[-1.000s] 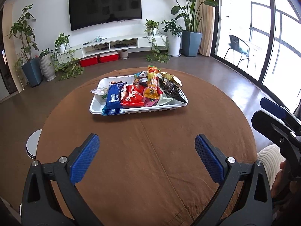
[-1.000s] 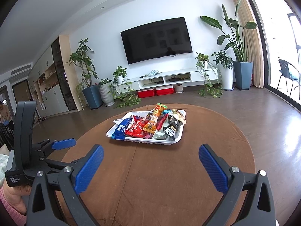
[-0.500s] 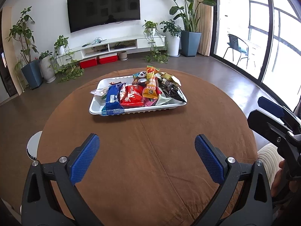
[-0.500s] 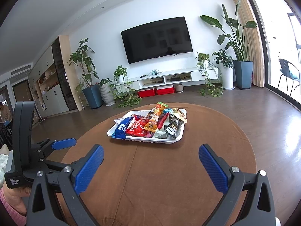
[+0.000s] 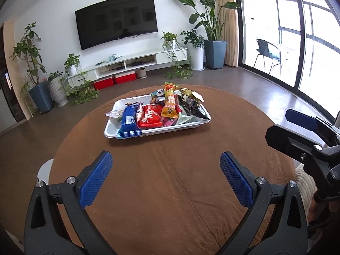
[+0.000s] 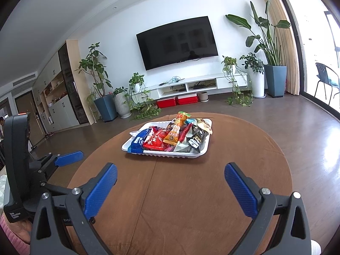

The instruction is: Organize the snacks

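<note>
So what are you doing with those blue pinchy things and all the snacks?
A person holds a gripper in each hand above a round brown table. The left gripper and right gripper are both open and empty. A white tray piled with snack packets sits farther along the table, and neither gripper touches it.

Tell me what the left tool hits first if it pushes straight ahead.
Probably the white tray of snack packets, perhaps the blue packet overhanging its near rim. Only brown tablecloth lies before it; the tool's height is unclear.
</note>
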